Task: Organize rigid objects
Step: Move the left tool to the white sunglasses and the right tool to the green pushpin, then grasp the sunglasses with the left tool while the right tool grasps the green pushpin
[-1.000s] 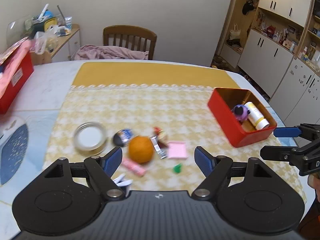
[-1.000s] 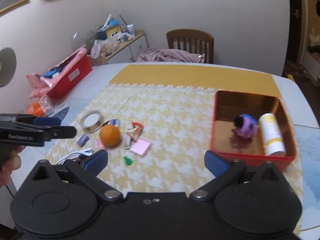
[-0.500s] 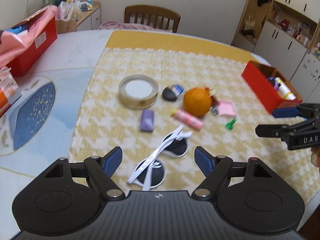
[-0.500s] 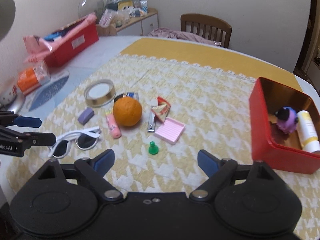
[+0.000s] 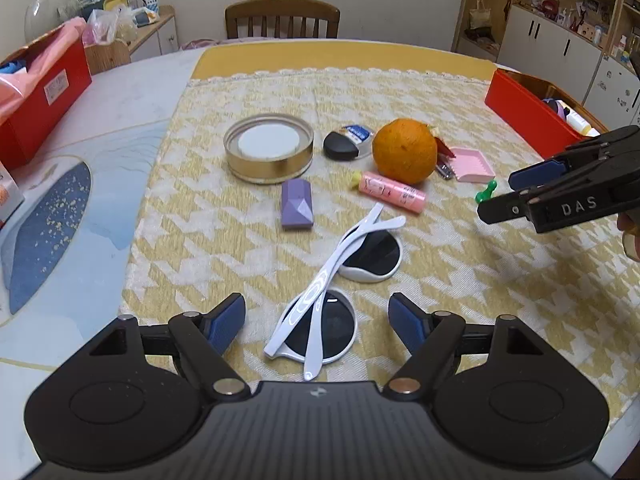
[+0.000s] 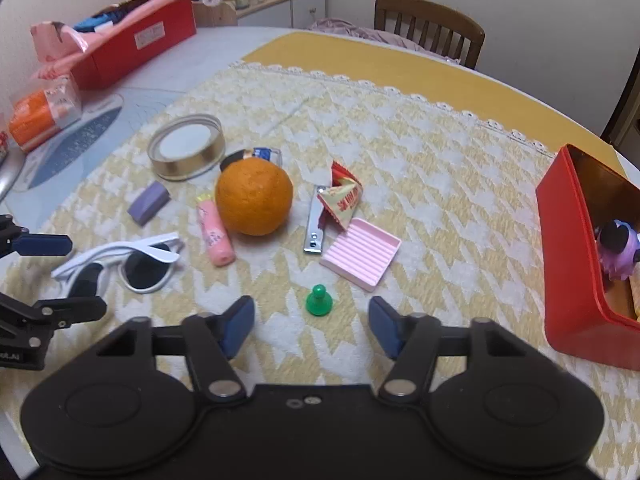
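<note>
White sunglasses (image 5: 352,256) lie folded on the yellow checked cloth (image 5: 440,280). My left gripper (image 5: 316,320) is open, and its near lens sits between the fingers without touching them. A small green pin (image 6: 319,300) stands just ahead of my right gripper (image 6: 312,324). Its jaws are closing, with a gap left on both sides of the pin. Beyond lie an orange (image 6: 254,196), a pink tube (image 6: 216,236), a purple block (image 6: 149,202), a gold lid (image 6: 186,152), a nail clipper (image 6: 314,220) and a pink tray (image 6: 362,252). The red box (image 6: 568,260) on the right holds a purple toy (image 6: 618,248).
A long red box (image 5: 40,96) with pink things stands at the table's far left. A wooden chair (image 5: 282,20) is behind the table and white cabinets (image 5: 560,52) are at the back right. My right gripper (image 5: 504,196) hangs over the cloth's right side.
Both grippers have come down and closer to the table. The sunglasses now lie between the left fingers. The right jaws have narrowed around the green pin.
</note>
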Motion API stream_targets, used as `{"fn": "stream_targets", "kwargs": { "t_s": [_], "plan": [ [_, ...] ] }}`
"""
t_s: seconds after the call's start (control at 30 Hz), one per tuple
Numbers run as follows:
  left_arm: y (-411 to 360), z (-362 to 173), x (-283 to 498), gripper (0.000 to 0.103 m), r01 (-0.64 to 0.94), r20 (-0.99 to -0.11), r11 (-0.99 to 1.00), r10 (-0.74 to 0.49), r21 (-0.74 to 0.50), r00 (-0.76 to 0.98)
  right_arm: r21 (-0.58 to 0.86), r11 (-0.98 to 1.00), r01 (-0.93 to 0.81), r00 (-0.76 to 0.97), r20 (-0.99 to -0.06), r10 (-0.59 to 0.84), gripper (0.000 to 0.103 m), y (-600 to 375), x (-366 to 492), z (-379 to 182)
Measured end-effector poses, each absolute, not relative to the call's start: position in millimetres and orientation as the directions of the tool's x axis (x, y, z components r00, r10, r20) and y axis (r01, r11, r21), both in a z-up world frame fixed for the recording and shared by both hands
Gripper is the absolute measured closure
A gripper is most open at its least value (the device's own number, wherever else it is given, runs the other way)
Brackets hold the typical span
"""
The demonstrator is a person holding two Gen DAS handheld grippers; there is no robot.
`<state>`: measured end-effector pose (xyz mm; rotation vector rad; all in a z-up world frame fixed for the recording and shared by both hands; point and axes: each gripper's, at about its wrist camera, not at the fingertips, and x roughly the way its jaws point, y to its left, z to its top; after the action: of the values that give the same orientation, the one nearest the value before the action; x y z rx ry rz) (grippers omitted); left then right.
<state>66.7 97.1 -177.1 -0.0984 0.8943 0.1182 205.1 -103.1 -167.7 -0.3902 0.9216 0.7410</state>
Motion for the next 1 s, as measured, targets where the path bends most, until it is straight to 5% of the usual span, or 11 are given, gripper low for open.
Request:
{"fn": "stream_targets", "kwargs": {
  "t_s": [0.2,0.5,0.87,0.9,0.93,1.0],
  "plan": [
    [96.6,-181.1,64.8,0.031,-0.15,-0.778,0.988,0.069,-0.032,0.624,0.0,0.694,-0.72,0.379,-0.838,0.393,0.064,-98.3,210.8,-175.7],
    [89.3,-180.6,62.6,0.061,-0.139,-0.76,0.99,0.108,0.023,0.641,-0.028,0.673,-0.739,0.397,-0.825,0.402,0.088,-90.3,204.0,-177.2],
    [87.5,-175.8,64.3,0.065,-0.154,-0.757,0.988,0.114,0.018,0.643,-0.008,0.68,-0.733,0.398,-0.816,0.42,0.089,-101.2,197.7,-169.5],
    [86.9,-173.9,64.4,0.071,-0.153,-0.755,0.988,0.111,0.014,0.647,0.0,0.68,-0.733,0.395,-0.814,0.426,0.089,-103.7,196.7,-167.2],
    [85.9,-172.0,64.7,0.097,-0.157,-0.752,0.987,0.117,0.019,0.648,0.003,0.682,-0.732,0.396,-0.812,0.429,0.089,-106.1,195.7,-164.8],
    [85.0,-169.2,66.5,0.097,-0.161,-0.758,0.987,0.119,0.019,0.641,0.014,0.683,-0.73,0.394,-0.808,0.439,0.089,-111.8,193.8,-159.5]
  ]
}}
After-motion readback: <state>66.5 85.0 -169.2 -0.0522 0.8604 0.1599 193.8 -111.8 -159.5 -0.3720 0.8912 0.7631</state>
